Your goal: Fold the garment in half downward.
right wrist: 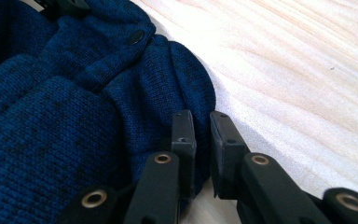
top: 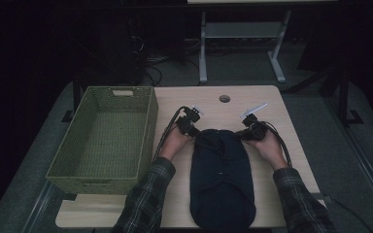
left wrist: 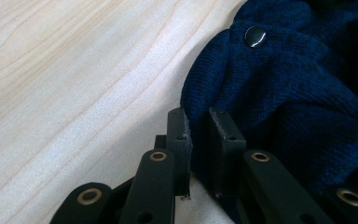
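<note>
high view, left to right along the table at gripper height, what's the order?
Green woven basket → left tongs, closed on the garment's edge → dark blue knit garment → right tongs, closed on its opposite edge → bare wooden table.

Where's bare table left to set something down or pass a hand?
Free: the far strip of the table past both grippers, around the round hole, and the green basket, which is empty inside. Crowded: the middle, where the dark blue knit garment lies with left gripper and right gripper on it.
</note>
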The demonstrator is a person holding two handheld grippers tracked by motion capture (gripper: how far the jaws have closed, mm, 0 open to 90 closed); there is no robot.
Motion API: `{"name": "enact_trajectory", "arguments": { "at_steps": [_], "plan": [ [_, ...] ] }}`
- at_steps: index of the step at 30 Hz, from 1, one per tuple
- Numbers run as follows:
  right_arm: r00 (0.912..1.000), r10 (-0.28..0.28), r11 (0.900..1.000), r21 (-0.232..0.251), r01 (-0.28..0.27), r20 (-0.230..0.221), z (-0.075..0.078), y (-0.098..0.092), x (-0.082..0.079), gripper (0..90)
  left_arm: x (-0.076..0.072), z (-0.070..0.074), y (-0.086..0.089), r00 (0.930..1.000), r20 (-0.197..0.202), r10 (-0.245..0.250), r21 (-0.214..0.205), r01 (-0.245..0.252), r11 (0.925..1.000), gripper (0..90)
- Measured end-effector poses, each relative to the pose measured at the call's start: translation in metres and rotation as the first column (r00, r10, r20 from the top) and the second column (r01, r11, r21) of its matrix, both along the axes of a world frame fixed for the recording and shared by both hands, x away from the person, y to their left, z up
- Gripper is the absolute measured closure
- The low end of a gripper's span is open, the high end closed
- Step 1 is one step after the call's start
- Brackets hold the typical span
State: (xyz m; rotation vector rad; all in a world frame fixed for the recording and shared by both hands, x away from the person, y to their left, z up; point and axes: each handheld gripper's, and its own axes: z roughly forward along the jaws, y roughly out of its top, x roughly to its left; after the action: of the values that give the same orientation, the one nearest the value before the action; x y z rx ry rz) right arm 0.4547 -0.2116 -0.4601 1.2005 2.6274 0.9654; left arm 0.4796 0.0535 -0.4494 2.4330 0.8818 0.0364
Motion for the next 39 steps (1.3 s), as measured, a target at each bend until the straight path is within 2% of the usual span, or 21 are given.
{"name": "enact_trajectory", "arguments": {
  "at_steps": [3,5,8,10,12,14,17,19,22,24,28,30,31,32,34,37,39],
  "plan": [
    [1.0,-0.004,0.9999,-0.015,0.004,0.0,0.002,0.0,0.0,81.8,0.0,0.004,0.003,1.0,0.0,0.009,-0.001,-0.009,1.0,80.8],
    [0.9999,-0.012,0.9997,-0.022,0.012,0.007,0.006,-0.001,0.0,81.8,0.001,0.008,0.006,0.9997,-0.001,0.026,-0.031,-0.026,0.9992,81.1],
    [0.9998,-0.018,0.9998,0.001,0.018,0.0,0.012,-0.004,0.002,81.8,0.001,0.017,0.009,0.9995,0.011,0.029,-0.047,-0.029,0.9985,81.2],
    [0.9998,-0.018,0.9998,0.0,0.018,0.011,0.02,-0.003,0.002,81.8,0.0,0.026,0.01,0.999,0.036,0.026,-0.04,-0.025,0.9989,81.1],
    [0.9991,-0.014,0.9999,-0.002,0.014,0.039,0.032,-0.003,0.001,81.7,-0.001,0.034,0.013,0.9978,0.057,0.032,-0.051,-0.03,0.9983,81.1],
    [0.9991,-0.014,0.9999,0.005,0.013,0.041,0.04,-0.003,0.001,81.7,-0.002,0.044,0.016,0.9964,0.075,0.038,-0.073,-0.033,0.9968,81.1],
    [0.9968,-0.016,0.9996,0.025,0.014,0.078,0.056,-0.005,-0.001,81.7,-0.004,0.057,0.017,0.9933,0.106,0.046,-0.091,-0.037,0.9951,81.1],
    [0.9963,-0.016,0.9996,0.024,0.014,0.085,0.065,-0.006,-0.002,81.7,-0.004,0.066,0.018,0.9918,0.12,0.045,-0.102,-0.032,0.9942,81.1],
    [0.9924,-0.02,0.9993,0.033,0.016,0.121,0.079,-0.009,-0.003,81.7,-0.007,0.08,0.017,0.9862,0.16,0.044,-0.112,-0.026,0.9934,80.8],
    [0.9921,-0.021,0.9992,0.037,0.017,0.124,0.086,-0.011,-0.003,81.6,-0.007,0.089,0.017,0.9846,0.17,0.041,-0.123,-0.02,0.9922,80.8],
    [0.986,-0.025,0.9984,0.055,0.016,0.165,0.103,-0.016,-0.004,81.6,-0.009,0.104,0.017,0.9795,0.198,0.039,-0.133,-0.012,0.991,80.8],
    [0.985,-0.025,0.9985,0.052,0.016,0.171,0.106,-0.016,-0.004,81.6,-0.009,0.112,0.017,0.977,0.21,0.034,-0.138,-0.005,0.9905,80.8],
    [0.9841,-0.024,0.9983,0.056,0.014,0.176,0.11,-0.017,-0.004,81.6,-0.01,0.117,0.017,0.9738,0.225,0.032,-0.131,-0.003,0.9914,80.8],
    [0.9796,-0.026,0.9982,0.059,0.014,0.199,0.119,-0.016,-0.004,81.6,-0.01,0.122,0.017,0.9707,0.238,0.033,-0.131,-0.001,0.9914,80.9],
    [0.9777,-0.021,0.9986,0.052,0.01,0.209,0.123,-0.016,-0.004,81.6,-0.011,0.132,0.017,0.9636,0.266,0.031,-0.12,0.001,0.9928,80.9],
    [0.9686,-0.033,0.9983,0.055,0.02,0.246,0.135,-0.014,-0.005,81.6,-0.014,0.143,0.017,0.9509,0.308,0.034,-0.114,0.001,0.9935,80.9],
    [0.9641,-0.044,0.9975,0.066,0.027,0.262,0.135,-0.014,-0.006,81.5,-0.018,0.141,0.015,0.9533,0.301,0.026,-0.127,0.013,0.9919,80.9]
  ]
}}
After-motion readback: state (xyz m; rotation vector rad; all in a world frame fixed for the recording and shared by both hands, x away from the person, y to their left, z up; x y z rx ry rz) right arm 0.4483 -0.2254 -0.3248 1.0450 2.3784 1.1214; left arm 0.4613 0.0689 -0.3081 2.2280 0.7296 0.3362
